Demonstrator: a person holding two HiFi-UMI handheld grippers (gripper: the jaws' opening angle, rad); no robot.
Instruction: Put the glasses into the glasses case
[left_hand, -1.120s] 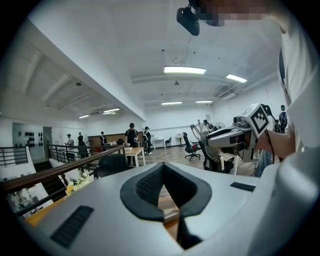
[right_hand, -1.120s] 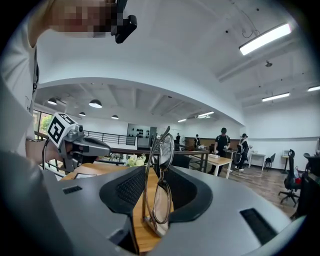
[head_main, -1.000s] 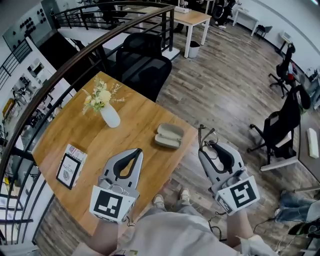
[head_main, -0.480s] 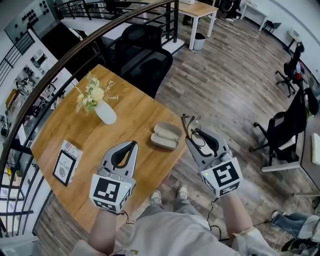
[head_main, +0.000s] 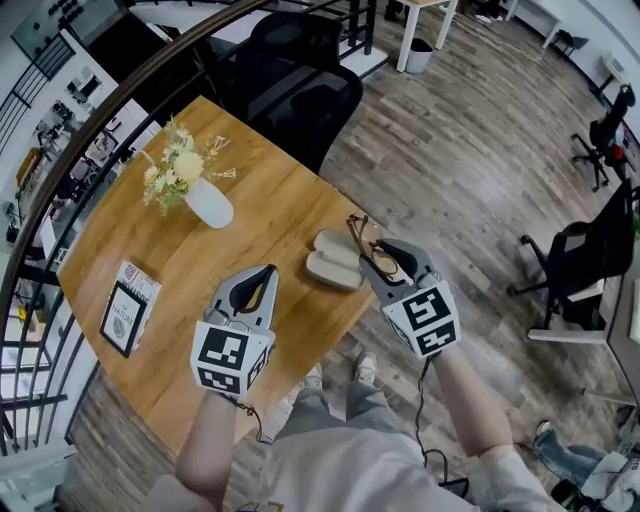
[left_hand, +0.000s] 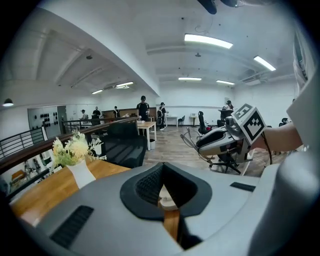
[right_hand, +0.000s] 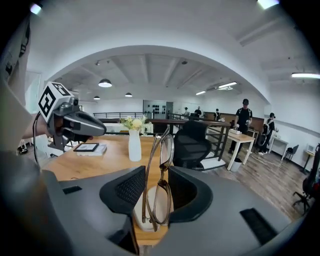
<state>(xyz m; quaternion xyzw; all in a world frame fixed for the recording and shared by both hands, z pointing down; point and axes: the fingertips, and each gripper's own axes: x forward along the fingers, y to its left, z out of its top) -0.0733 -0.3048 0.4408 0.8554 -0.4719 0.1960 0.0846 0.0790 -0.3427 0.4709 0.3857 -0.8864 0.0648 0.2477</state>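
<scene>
The glasses case (head_main: 335, 258), cream-coloured and lying open, rests near the right corner of the wooden table (head_main: 270, 195). My right gripper (head_main: 383, 258) hovers just right of the case and is shut on the folded brown-framed glasses (head_main: 358, 235). In the right gripper view the glasses (right_hand: 159, 185) stand upright between the pads, with the case (right_hand: 141, 210) below them. My left gripper (head_main: 268, 272) is over the table left of the case, shut with nothing in it. Through its jaws in the left gripper view the case (left_hand: 166, 199) shows.
A white vase with flowers (head_main: 208, 203) stands at the table's far side. A book (head_main: 125, 308) lies at its left edge. A black office chair (head_main: 300, 90) sits behind the table, and a dark railing (head_main: 110, 110) curves past. The table's right edge borders wood floor.
Both grippers have come down and forward toward the table. The right one carried the glasses leftward from over the floor to beside the case.
</scene>
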